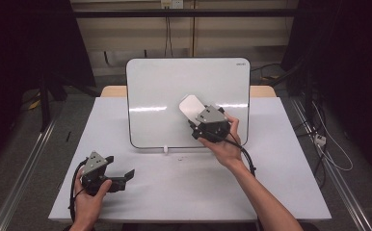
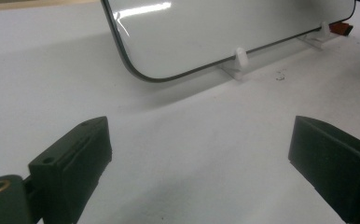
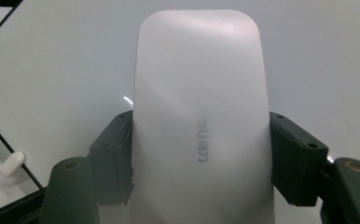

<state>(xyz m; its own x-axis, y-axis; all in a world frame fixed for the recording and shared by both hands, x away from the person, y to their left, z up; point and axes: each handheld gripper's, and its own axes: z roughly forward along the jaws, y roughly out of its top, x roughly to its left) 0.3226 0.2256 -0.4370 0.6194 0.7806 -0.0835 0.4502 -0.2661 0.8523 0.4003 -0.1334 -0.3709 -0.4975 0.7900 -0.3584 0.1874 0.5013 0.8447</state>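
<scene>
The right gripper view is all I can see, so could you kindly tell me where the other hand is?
Observer: The left tongs rest low on the white table, near its front left corner, held in the person's left hand.
Operator: Are they holding anything?
Observer: No, their jaws stand wide open over bare table.
Operator: How is the whiteboard I'm facing supported?
Observer: The whiteboard leans back on small white clip feet at its lower edge.
Operator: Where on it is my eraser?
Observer: The whiteboard eraser, gripped by the right tongs, sits right of the board's centre.
</scene>
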